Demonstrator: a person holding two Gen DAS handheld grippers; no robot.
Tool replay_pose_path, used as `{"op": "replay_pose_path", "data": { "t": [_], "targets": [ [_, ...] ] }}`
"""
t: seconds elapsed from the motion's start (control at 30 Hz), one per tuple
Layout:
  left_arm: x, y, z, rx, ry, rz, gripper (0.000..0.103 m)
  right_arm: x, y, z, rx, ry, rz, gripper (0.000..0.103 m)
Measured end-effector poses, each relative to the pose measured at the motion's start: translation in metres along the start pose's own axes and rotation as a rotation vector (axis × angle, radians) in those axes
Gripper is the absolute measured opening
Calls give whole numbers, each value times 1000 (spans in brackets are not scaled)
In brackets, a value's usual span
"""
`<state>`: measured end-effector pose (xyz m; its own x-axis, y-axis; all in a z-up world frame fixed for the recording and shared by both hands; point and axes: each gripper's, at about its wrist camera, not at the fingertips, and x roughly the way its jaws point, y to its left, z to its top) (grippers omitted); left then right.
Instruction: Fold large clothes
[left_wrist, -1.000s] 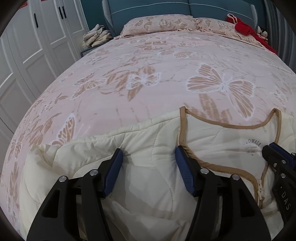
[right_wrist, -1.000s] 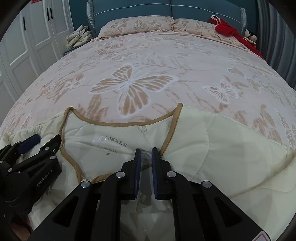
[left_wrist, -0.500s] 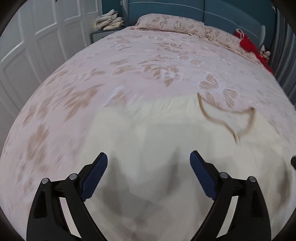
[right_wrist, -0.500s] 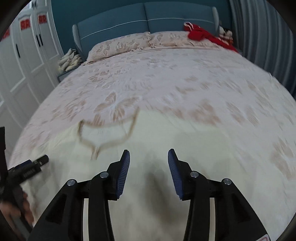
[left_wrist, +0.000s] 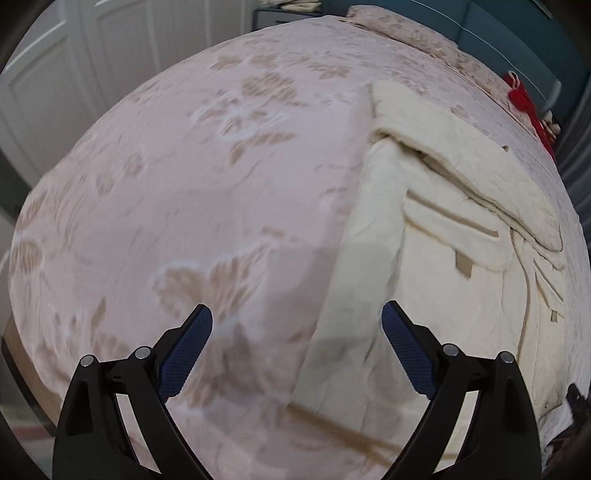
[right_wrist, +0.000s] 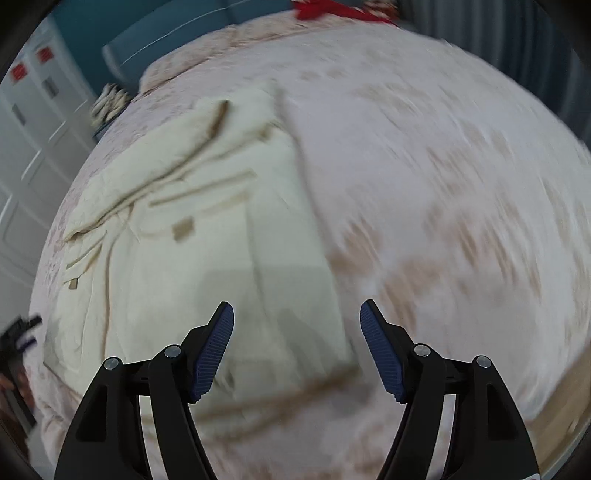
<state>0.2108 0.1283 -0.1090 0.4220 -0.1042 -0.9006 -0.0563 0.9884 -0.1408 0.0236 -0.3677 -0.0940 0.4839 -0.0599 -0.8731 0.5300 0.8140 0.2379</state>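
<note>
A cream quilted garment (left_wrist: 436, 266) with tan trim lies spread flat on the bed, with flaps and folds at its far end. In the right wrist view the garment (right_wrist: 207, 236) fills the left half. My left gripper (left_wrist: 295, 332) is open and empty, above the garment's left edge and the bedspread. My right gripper (right_wrist: 297, 325) is open and empty, above the garment's near right corner. The left gripper also shows in the right wrist view (right_wrist: 18, 336) at the far left edge.
The pink butterfly-print bedspread (left_wrist: 192, 192) covers the whole bed. A red item (left_wrist: 524, 103) lies by the pillows at the teal headboard (right_wrist: 177, 40). White wardrobe doors (left_wrist: 103, 59) stand to the left. The bed's near edge is just below both grippers.
Both grippers have let go of the garment's collar area, opened wide and pulled back and up. The garment now lies flat on the bed, and both views have swung outward.
</note>
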Motion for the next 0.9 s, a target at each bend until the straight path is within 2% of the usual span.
{"op": "replay_pose_path", "data": {
  "t": [0.2,0.37,0.4,0.43,0.47,0.5,0.53,0.57,0.6,0.63,0.67,0.7,0.73,0.77,0.9],
  "targets": [
    [6,2,-23,-57,31,-122,91,-6,-17,-26,63,-13,37,70],
    [17,-8,-32,-57,44,-132,89,4,-26,-32,112,12,51,72],
    [17,-10,-33,-46,39,-135,83,9,-29,-35,142,29,74,72],
    [16,-10,-35,-41,42,-135,73,12,-31,-38,166,40,100,72],
    [16,-11,-35,-37,51,-144,67,15,-32,-41,184,49,137,73],
    [15,-11,-35,-39,56,-161,56,17,-31,-43,194,52,166,72],
    [15,-11,-34,-42,66,-170,50,18,-30,-45,200,50,182,71],
    [15,-12,-33,-45,80,-190,35,18,-28,-46,202,45,189,64],
    [13,-13,-31,-47,87,-207,23,18,-25,-46,198,42,205,52],
    [10,-13,-31,-41,88,-205,18,18,-22,-47,197,46,211,46],
    [6,-16,-30,-24,84,-188,10,18,-19,-45,195,48,215,34],
    [1,-17,-29,-7,77,-175,9,18,-17,-44,194,50,224,20],
    [-2,-19,-30,2,73,-175,8,17,-15,-42,192,50,227,13],
    [-7,-20,-30,11,65,-171,8,16,-13,-39,187,47,221,9],
    [-23,-27,-32,61,27,-139,7,12,-8,-32,151,47,208,9]
  ]
}}
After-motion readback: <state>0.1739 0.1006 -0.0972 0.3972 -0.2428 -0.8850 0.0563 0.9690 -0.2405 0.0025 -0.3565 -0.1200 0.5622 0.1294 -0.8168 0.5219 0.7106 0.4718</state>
